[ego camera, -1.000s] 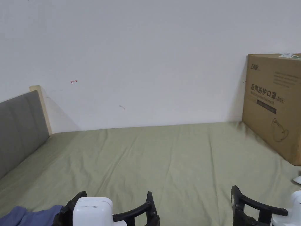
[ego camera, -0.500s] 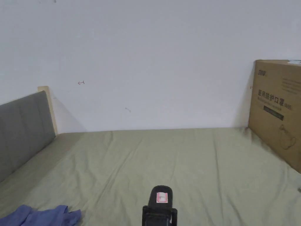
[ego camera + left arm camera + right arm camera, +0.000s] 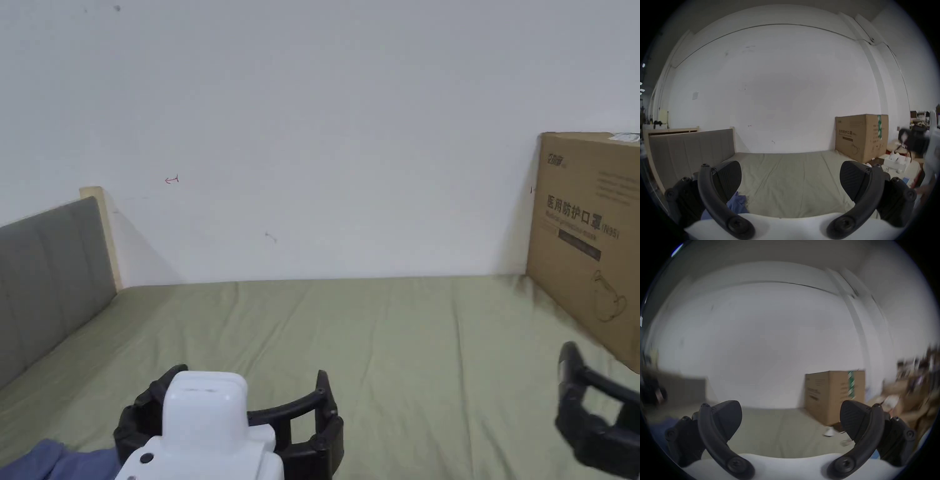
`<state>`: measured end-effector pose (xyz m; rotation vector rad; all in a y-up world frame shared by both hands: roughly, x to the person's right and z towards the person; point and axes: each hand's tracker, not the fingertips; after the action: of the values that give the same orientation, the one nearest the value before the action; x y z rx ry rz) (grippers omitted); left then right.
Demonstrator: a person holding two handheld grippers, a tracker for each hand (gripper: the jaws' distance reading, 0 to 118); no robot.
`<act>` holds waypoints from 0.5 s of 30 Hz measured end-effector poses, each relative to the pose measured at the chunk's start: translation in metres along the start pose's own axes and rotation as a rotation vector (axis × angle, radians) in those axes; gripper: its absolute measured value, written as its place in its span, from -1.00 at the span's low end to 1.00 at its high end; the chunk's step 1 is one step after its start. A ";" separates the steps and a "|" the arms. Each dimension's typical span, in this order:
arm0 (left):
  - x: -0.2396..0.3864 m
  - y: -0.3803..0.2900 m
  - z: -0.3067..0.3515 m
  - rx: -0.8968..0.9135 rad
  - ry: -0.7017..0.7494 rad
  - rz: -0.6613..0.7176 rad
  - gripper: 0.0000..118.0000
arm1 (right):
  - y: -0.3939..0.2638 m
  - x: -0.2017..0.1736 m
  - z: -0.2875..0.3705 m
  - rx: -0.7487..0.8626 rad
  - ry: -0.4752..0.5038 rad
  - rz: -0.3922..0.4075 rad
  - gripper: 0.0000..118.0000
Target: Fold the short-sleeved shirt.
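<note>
Crumpled blue shirt (image 3: 737, 203) just beside the gaping, empty left tool (image 3: 790, 177).

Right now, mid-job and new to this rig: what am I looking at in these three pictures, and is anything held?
No robot arm here: a person holds a two-fingered gripper in each hand. The head view comes from a camera on the person's head; the two round, fisheye pictures come from cameras riding on each gripper.

In the head view the left gripper is low in the middle, the right gripper at the lower right edge. Both stand wide open and hold nothing.

The surface is a bed with a green sheet. The blue shirt lies crumpled at the near left corner, not yet folded. A cardboard box stands at the right, a grey headboard at the left. The right gripper view is blurred.
</note>
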<state>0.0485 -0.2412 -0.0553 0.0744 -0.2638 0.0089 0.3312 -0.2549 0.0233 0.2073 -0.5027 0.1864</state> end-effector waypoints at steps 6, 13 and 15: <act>0.003 -0.014 0.009 0.002 0.055 -0.051 1.00 | -0.032 -0.011 0.014 -0.150 0.187 -0.151 1.00; 0.003 -0.026 0.001 -0.080 0.034 -0.032 1.00 | -0.028 -0.009 0.013 -0.177 0.202 -0.178 1.00; 0.003 -0.029 -0.001 -0.092 0.042 -0.025 1.00 | -0.028 -0.008 0.014 -0.162 0.197 -0.186 1.00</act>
<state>0.0522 -0.2700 -0.0577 -0.0138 -0.2210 -0.0266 0.3249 -0.2863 0.0268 0.0754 -0.2985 -0.0161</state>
